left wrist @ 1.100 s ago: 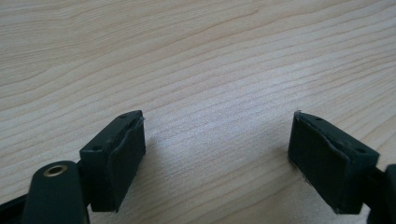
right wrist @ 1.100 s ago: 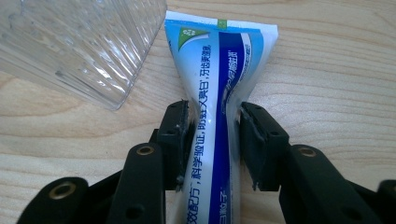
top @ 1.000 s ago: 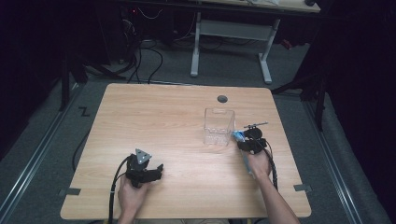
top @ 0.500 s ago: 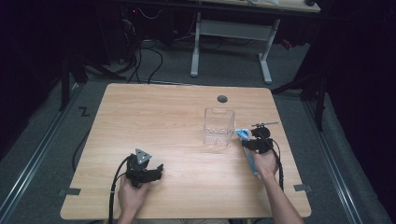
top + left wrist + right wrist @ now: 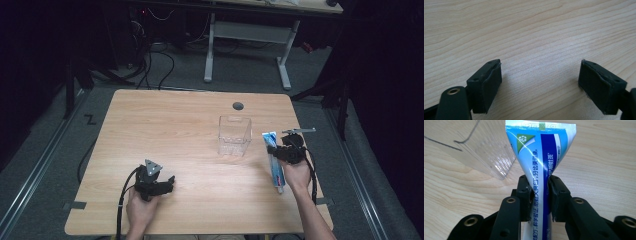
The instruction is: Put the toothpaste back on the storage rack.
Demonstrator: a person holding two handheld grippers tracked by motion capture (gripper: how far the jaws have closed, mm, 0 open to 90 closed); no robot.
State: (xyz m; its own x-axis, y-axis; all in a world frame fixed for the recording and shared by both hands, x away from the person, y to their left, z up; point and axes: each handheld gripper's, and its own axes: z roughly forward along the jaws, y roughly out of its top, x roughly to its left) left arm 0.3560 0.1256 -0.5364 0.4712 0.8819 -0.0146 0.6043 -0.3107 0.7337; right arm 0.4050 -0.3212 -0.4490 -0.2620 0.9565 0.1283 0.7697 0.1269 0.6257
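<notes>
A blue and white toothpaste tube (image 5: 274, 167) is held near the table's right edge, its flat crimped end (image 5: 541, 152) pointing away from me. My right gripper (image 5: 279, 150) is shut on the tube; its jaws have just been closing and both pads now press the tube's sides (image 5: 540, 192). A clear plastic box (image 5: 234, 135) stands open-topped just left of the tube, and one corner of the box (image 5: 481, 147) appears in the right gripper view. My left gripper (image 5: 169, 184) rests near the table's front left, open, with bare wood between its jaws (image 5: 540, 80).
The wooden table (image 5: 170, 125) has a round cable hole (image 5: 238, 106) at its back edge, behind the clear box. Beyond the table are a white desk frame (image 5: 250, 35) and cables on a dark floor.
The right hand has risen and shifted slightly right, taking the tube with it. The left hand and the clear box have stayed in place.
</notes>
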